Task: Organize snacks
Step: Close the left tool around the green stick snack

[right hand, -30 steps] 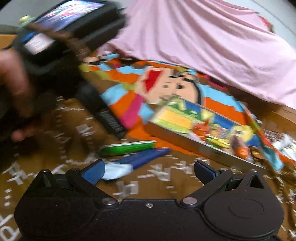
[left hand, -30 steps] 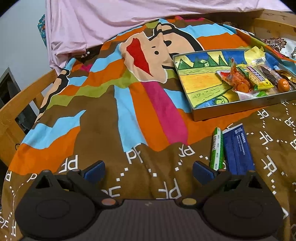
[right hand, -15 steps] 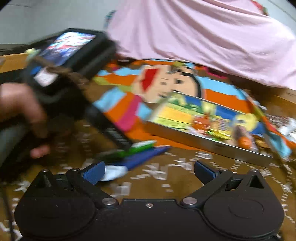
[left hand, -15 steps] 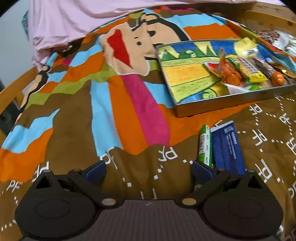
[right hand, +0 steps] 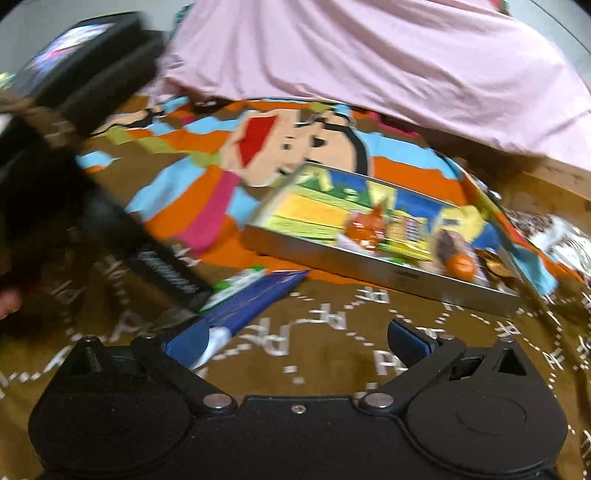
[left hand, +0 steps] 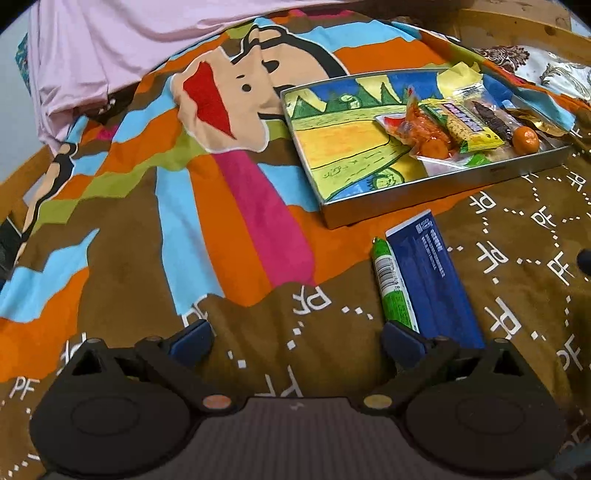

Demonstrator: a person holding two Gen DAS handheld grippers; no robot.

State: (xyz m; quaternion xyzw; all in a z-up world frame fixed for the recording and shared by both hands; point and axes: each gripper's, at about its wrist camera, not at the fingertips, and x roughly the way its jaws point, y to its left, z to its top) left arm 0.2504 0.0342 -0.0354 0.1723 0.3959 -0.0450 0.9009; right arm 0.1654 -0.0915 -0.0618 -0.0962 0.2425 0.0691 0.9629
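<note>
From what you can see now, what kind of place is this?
Probably a bedroom: a cartoon-print blanket spread inside a wooden bed frame, a pink sheet bunched at the far end, and a snack tray on top.

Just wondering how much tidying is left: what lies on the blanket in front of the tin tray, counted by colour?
Green stick: 1
Blue packet: 1
Total: 2

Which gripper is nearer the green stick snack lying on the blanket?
Left. The left gripper has its right finger beside the green stick; the right gripper sits farther off, past the blue packet.
</note>
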